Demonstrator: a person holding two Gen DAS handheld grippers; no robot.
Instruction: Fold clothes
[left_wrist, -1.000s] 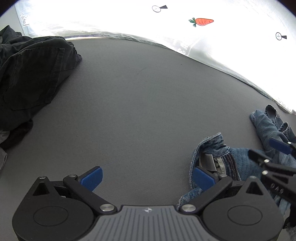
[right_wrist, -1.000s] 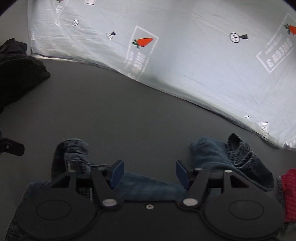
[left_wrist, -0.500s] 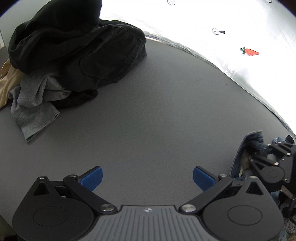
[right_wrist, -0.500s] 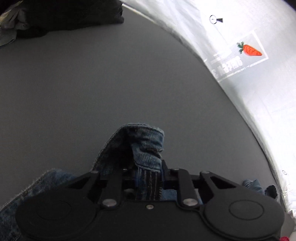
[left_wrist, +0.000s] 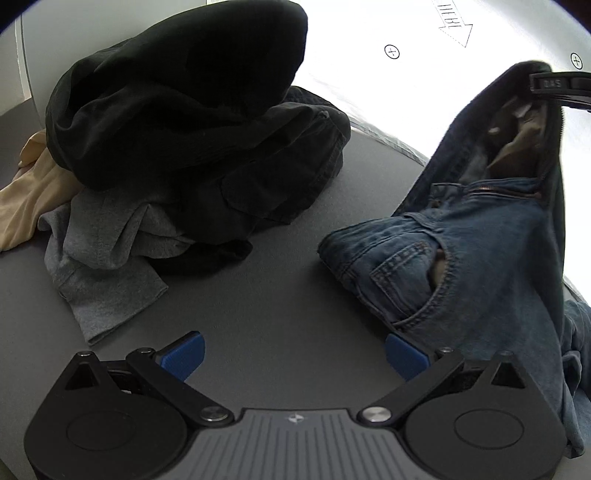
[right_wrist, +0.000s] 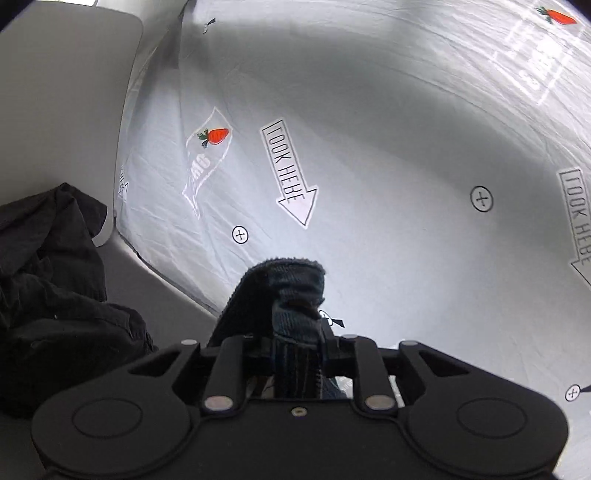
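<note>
Left claw (left_wrist: 293, 356): spread wide, blue pads holding nothing, low over the grey table (left_wrist: 266, 302)
Right claw (right_wrist: 295, 354): pressed together on a bunched fold of jeans (right_wrist: 291, 295) at the waistband, held high; seen in the left view at top right (left_wrist: 557, 86)
Where the jeans lie: hanging from the right claw's pinch, slack denim (left_wrist: 480, 258) draping down and to the right of the left claw, lower part gathered on the table
Deciding relation: free waistband corner and pocket edge (left_wrist: 402, 266) just ahead and right of the left claw's right pad (left_wrist: 404, 356) — left claw the nearer one, likely needing a short reach rightward
Long axis: steeply up from the table to the raised pinch, fly and zip open near the top
Feel of the jeans: heavy blue denim, thick stitched seams, stiff at the band, floppy below
Further off, left: heap of dark clothes (left_wrist: 192, 122), soft and crumpled, over a grey knit top (left_wrist: 107, 273) and a cream cloth (left_wrist: 29, 192)
Farthest: bright white printed sheet (right_wrist: 388, 166) with carrots and arrows — wrinkled, thin
</note>
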